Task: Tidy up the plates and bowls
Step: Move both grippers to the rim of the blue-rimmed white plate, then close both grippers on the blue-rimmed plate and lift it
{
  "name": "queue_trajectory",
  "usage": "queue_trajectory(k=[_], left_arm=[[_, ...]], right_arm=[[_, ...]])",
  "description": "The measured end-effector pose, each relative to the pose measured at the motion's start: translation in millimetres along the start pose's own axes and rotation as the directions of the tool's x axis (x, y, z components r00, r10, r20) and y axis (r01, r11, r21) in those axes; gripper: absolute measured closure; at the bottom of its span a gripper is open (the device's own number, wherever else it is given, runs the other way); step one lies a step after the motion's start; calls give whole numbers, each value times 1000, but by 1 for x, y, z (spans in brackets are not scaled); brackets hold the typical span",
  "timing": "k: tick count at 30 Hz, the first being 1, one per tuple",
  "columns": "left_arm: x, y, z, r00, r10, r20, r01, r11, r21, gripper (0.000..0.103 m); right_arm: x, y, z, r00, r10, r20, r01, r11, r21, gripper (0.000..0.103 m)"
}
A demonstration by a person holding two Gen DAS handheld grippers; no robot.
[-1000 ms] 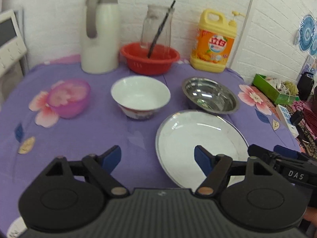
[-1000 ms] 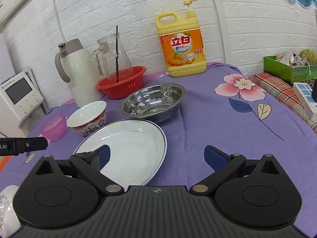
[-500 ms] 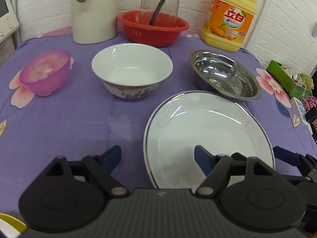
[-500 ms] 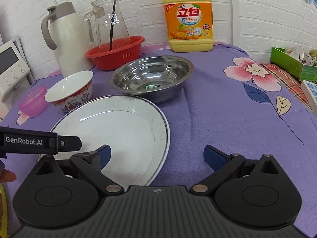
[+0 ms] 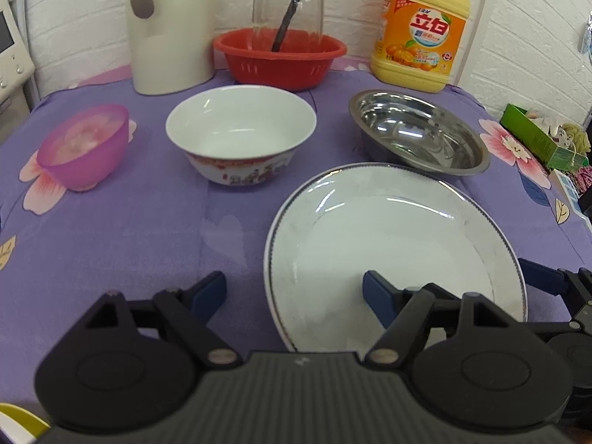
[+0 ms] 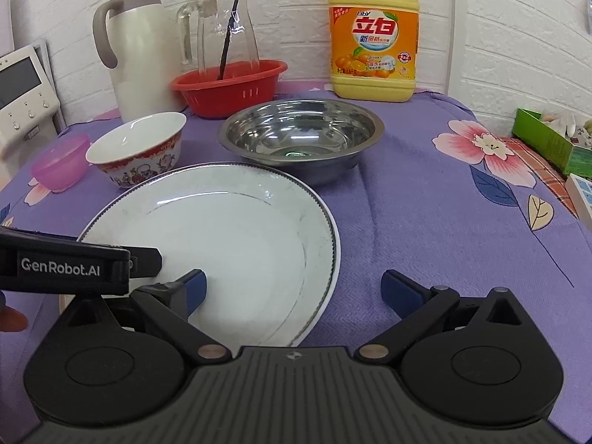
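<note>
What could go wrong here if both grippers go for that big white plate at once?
Both grippers are open and crowd the white plate: the left gripper straddles its left rim, the right gripper its right rim, so they might bump each other. The plate lies flat on soft purple cloth, so a finger could snag the fabric or slip off the thin rim. The steel bowl sits close behind; a push forward may knock it.
</note>
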State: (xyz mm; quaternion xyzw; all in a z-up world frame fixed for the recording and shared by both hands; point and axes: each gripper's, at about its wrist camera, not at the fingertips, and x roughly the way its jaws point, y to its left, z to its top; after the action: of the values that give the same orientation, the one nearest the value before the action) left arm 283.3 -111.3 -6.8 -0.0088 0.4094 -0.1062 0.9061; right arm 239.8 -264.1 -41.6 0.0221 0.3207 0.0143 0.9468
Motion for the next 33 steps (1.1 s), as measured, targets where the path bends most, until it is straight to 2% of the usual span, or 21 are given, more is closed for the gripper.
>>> queue_trajectory(k=[19, 21, 23, 24, 26, 28, 29, 30, 33], left_arm=[[1, 2, -2, 1000, -2, 28, 2, 1000, 12, 26], [0, 1, -2, 999, -10, 34, 9, 1000, 21, 30], [-1, -1, -1, 999, -27, 42, 26, 999, 40, 41], [-1, -3, 0, 998, -39, 44, 37, 998, 48, 51], [-1, -4, 2, 999, -42, 35, 40, 998, 40, 53], [-2, -2, 4, 999, -45, 15, 44, 999, 17, 61], [-5, 0, 4, 999, -52, 0, 52, 999, 2, 67], [-10, 2, 2, 998, -57, -1, 57, 998, -7, 68], [-26, 2, -10, 998, -62, 23, 62, 998, 33, 68]], right_arm=[[1, 2, 0, 1000, 1, 12, -1, 1000, -7, 0], [1, 3, -1, 1000, -3, 13, 3, 1000, -4, 0], [0, 5, -1, 1000, 8, 22, -8, 1000, -5, 0], [-2, 7, -2, 999, 37, 36, -36, 999, -23, 0], [-5, 13, -1, 999, 37, 37, -36, 999, -19, 0], [-7, 11, -1, 999, 30, 35, -30, 1000, 3, 0], [-10, 10, 0, 999, 24, 28, -25, 999, 20, 4], [-14, 9, -1, 999, 28, 22, -29, 998, 47, 12], [-27, 11, -10, 999, 37, 23, -39, 995, 96, 13]])
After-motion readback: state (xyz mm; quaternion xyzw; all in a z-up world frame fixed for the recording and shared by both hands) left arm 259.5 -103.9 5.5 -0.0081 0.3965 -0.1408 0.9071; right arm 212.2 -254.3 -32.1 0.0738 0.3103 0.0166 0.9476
